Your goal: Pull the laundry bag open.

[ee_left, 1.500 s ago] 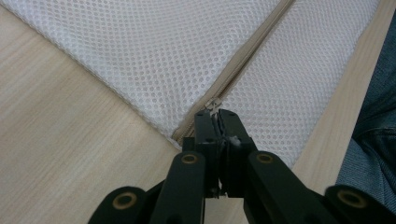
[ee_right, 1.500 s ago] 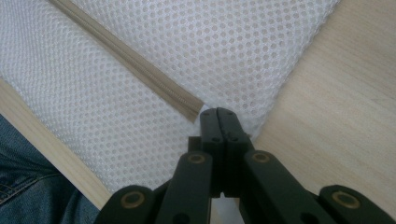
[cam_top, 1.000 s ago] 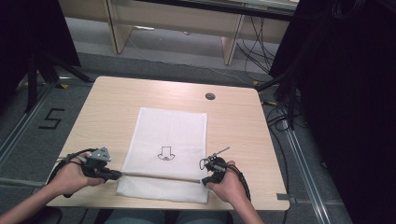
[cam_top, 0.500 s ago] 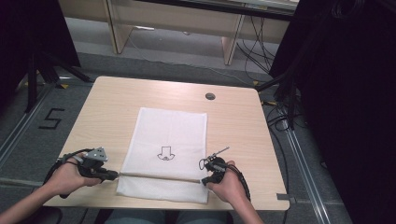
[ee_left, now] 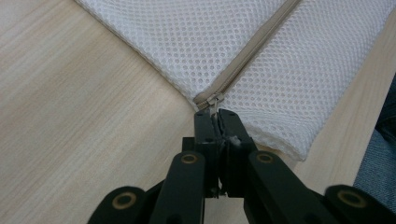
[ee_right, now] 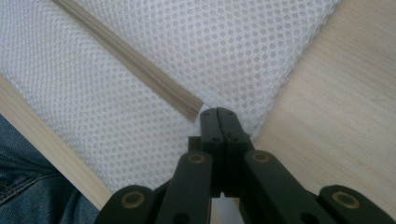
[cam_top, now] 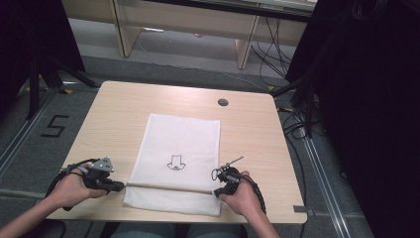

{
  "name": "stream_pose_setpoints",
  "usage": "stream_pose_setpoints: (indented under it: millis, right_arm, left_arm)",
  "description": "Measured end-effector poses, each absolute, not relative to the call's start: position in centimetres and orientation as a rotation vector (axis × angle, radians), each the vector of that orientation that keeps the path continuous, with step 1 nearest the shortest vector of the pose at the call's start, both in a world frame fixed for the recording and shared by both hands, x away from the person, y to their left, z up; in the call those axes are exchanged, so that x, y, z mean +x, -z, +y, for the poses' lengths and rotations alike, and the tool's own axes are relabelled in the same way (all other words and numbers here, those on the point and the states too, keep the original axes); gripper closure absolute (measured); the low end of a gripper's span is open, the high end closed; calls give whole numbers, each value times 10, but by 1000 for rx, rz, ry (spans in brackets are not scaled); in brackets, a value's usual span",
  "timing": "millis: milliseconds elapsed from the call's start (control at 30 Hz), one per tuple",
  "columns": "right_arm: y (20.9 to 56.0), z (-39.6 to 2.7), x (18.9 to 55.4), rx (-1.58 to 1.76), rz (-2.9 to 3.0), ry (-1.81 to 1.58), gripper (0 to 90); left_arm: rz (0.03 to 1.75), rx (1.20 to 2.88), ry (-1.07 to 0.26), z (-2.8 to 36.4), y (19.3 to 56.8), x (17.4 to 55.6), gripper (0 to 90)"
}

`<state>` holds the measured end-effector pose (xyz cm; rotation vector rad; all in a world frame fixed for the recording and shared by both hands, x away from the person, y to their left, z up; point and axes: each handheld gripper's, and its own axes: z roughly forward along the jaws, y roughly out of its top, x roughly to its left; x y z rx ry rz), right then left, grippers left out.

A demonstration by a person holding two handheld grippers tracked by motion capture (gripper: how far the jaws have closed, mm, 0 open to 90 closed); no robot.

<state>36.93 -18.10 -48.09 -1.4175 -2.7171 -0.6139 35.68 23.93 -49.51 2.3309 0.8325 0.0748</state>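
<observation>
While clamped on the small metal zipper pull [ee_left: 213, 103] of the white mesh zippered bag [cam_top: 178, 148] — left gripper [ee_left: 217, 122]; pinched shut on the bag's opposite zipper end — right gripper [ee_right: 219, 116].

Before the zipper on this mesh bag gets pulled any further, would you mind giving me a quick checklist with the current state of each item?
1. Left gripper shut on the zipper pull: ok.
2. Right gripper pinching the mesh bag at the zipper's other end: ok.
3. Zipper lying straight between the grippers: ok.
4. Bag flat on the table, nothing lying on it: ok.
5. Pull seated firmly enough not to slip: cannot tell.
6. Whether the zipper is fully closed along its length: cannot tell.
</observation>
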Motion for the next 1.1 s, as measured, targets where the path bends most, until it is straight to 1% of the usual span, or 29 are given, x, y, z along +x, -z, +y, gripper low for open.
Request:
stream_pose_setpoints:
  millis: [133, 200, 233, 267, 400, 467, 500, 567, 600, 633, 700, 800, 933, 1033, 1100]
  right_arm:
    - [481, -181, 369, -1416, -2720, 613, 900]
    - [480, -180, 369, -1423, -2720, 608, 900]
    - [481, -181, 369, -1423, -2717, 612, 900]
    - [481, -181, 368, -1445, -2698, 617, 900]
    - [481, -182, 368, -1438, -2709, 632, 900]
    - [480, -180, 366, -1462, -2701, 607, 900]
    - [480, -180, 367, -1434, -2714, 619, 889]
    - [480, -181, 367, -1424, -2702, 650, 812]
    - [480, -180, 366, -1468, -2679, 632, 812]
    - [480, -181, 366, -1436, -2696, 655, 809]
    - [480, -180, 365, -1422, -2711, 672, 793]
    - [476, -180, 362, -1402, -2745, 721, 732]
    - [469, -181, 357, -1446, -2736, 775, 678]
    - [470, -185, 358, -1412, -2759, 824, 669]
    - [469, -187, 358, -1456, -2740, 803, 667]
  left_arm:
    - [797, 2333, -103, 239, 495, 358, 866]
    - [800, 2305, -106, 239, 495, 358, 862]
    - [771, 2317, -132, 241, 494, 360, 848]
    - [776, 2277, -144, 240, 493, 360, 827]
    - [784, 2168, -134, 237, 488, 356, 713]
    - [758, 2141, -192, 235, 484, 356, 642]
    - [751, 2097, -215, 232, 482, 356, 602]
    - [729, 2068, -244, 228, 480, 358, 538]
    - [754, 2042, -229, 223, 480, 359, 499]
    - [733, 2042, -240, 221, 480, 361, 469]
    - [742, 2033, -246, 211, 482, 364, 431]
    - [741, 2033, -253, 202, 484, 371, 372]
    - [740, 2034, -265, 200, 487, 373, 353]
    - [753, 2061, -297, 206, 490, 373, 356]
    - [795, 2033, -290, 210, 489, 374, 363]
